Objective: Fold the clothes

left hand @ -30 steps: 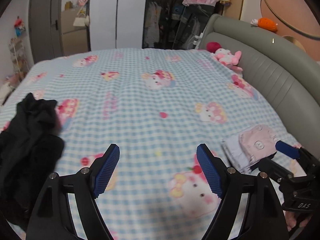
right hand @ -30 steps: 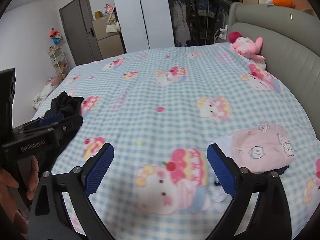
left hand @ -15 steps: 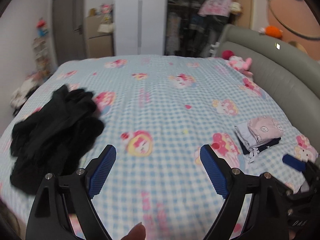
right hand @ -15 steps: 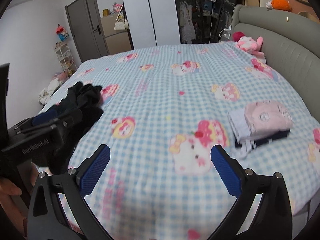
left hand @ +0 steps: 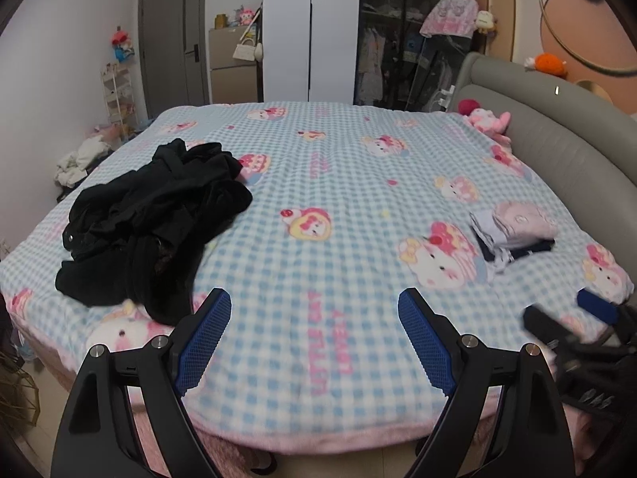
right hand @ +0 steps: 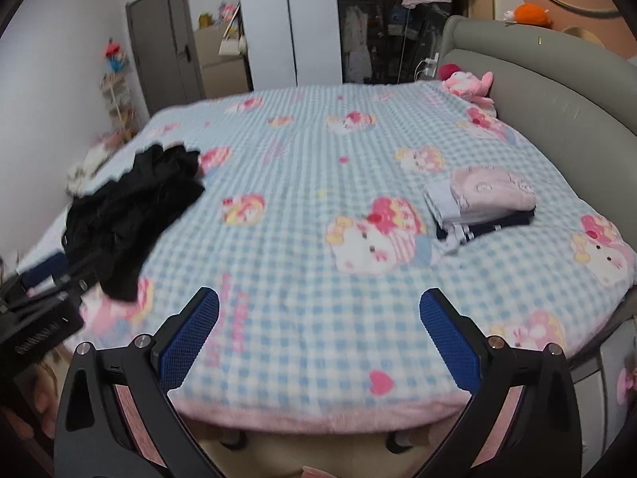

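The left gripper (left hand: 314,338) has its jaws spread wide, released, with nothing between the 2 blue textured pads; below them lies only the near edge of the blue-and-white checked fleece blanket with pink cartoon cats (left hand: 318,207) that covers the bed. The right gripper (right hand: 318,336) is likewise released, its jaws apart and bare over the blanket's pink hem.

In the left wrist view the crumpled heap of black clothes (left hand: 147,223) lies at about 10 o'clock from the jaws, unfolded, near the left edge of the bed, and its lowest fold reaches down just beside the left pad. At about 2 o'clock sits the small stack of folded clothes, pink on top over pale lilac and navy (left hand: 513,227), well apart from the black heap, close to the grey padded headboard (left hand: 557,147). The right gripper's dark, blurred body shows at 3 o'clock at the bed's corner.

Farther out, at 1 o'clock, a pink plush toy (left hand: 487,121) rests against the headboard. Beyond the bed stand a white wardrobe (left hand: 308,32), a dark glass-fronted closet (left hand: 398,36) and a grey door (left hand: 171,40). A pile of pale laundry (left hand: 81,159) lies on the floor at 10 o'clock.
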`<state>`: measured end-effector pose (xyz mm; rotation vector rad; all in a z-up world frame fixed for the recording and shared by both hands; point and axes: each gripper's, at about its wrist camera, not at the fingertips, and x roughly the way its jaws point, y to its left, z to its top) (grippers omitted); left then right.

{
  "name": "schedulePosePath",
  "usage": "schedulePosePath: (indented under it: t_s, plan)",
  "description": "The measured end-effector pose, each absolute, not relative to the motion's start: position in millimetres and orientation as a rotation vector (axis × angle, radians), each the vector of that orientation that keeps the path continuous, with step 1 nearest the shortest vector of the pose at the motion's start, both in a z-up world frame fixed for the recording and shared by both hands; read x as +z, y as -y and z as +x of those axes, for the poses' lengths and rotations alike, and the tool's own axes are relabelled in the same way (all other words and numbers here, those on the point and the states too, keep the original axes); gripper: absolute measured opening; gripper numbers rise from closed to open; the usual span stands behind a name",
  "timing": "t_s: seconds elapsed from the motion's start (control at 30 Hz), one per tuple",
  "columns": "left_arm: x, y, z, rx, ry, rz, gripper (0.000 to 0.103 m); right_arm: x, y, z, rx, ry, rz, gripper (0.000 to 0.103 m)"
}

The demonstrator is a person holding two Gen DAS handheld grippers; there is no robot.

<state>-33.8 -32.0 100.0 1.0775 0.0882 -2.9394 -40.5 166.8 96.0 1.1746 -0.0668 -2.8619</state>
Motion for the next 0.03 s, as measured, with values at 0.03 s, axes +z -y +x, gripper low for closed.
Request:
schedulePosePath:
  t_s: [0.03]
  plan:
    - [97.6,29.4,-29.7,-2.945,-0.093,1.088,0.088,90.0,-165.5,-36.5,-2.848,0.059,1.196,0.102]
